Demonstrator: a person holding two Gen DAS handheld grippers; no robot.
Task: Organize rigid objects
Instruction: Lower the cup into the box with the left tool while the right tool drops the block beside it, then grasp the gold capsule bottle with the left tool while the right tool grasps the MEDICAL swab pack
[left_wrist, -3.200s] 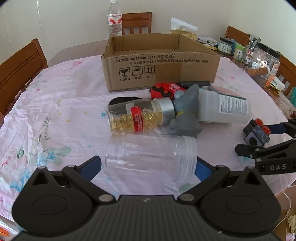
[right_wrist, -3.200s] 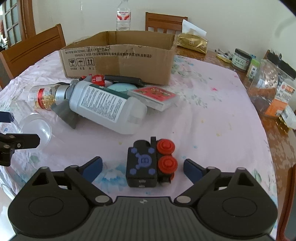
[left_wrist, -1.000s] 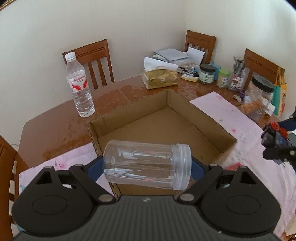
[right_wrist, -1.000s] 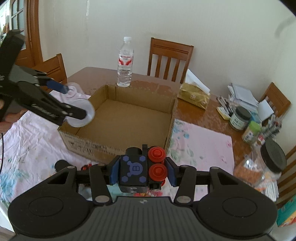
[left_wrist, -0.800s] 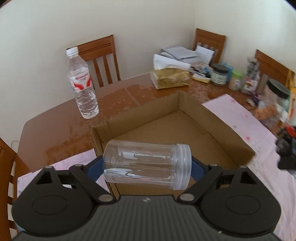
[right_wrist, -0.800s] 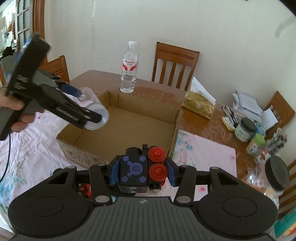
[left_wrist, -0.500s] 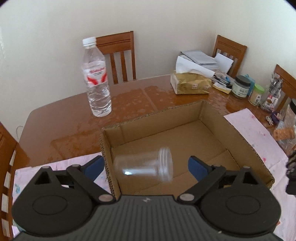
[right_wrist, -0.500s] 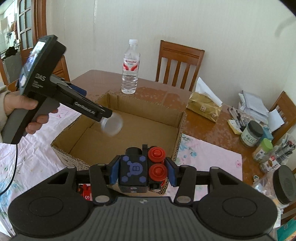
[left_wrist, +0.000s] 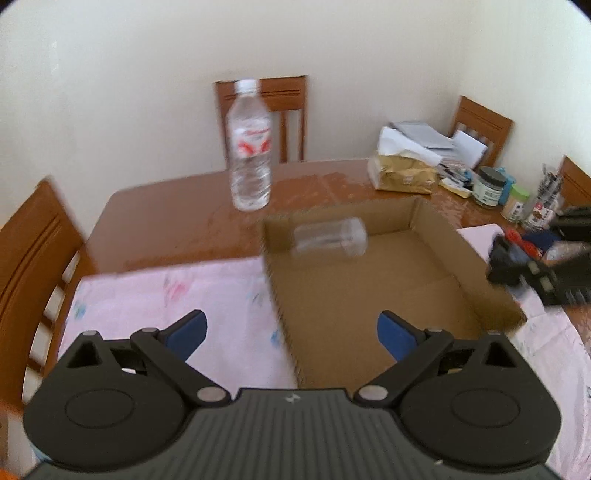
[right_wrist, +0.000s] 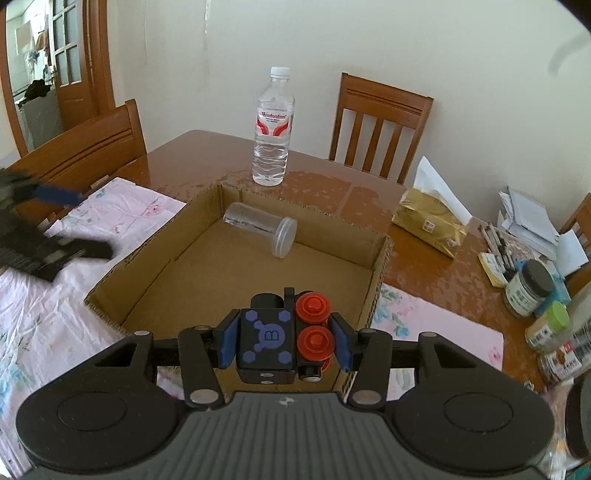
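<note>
A clear plastic jar (right_wrist: 260, 228) lies on its side in the far left corner of the open cardboard box (right_wrist: 376, 266); it also shows in the left wrist view (left_wrist: 328, 240), blurred. My left gripper (left_wrist: 291, 332) is open and empty, over the box's near left corner (left_wrist: 284, 306). It shows blurred at the left of the right wrist view (right_wrist: 55, 221). My right gripper (right_wrist: 282, 341) is shut on a black toy block with blue marks and red knobs (right_wrist: 284, 339), held above the box's near edge. The toy block shows blurred in the left wrist view (left_wrist: 517, 258).
A water bottle (right_wrist: 273, 129) stands behind the box on the brown table. A gold tissue pack (right_wrist: 430, 221), jars (right_wrist: 528, 288) and papers crowd the right side. Wooden chairs (right_wrist: 376, 129) ring the table. A pink floral cloth (left_wrist: 166, 295) lies under the box.
My left gripper opened and let go of the clear jar, which dropped into the box and rolled to its far left corner. The left gripper pulled back left. The right gripper holds the toy block.
</note>
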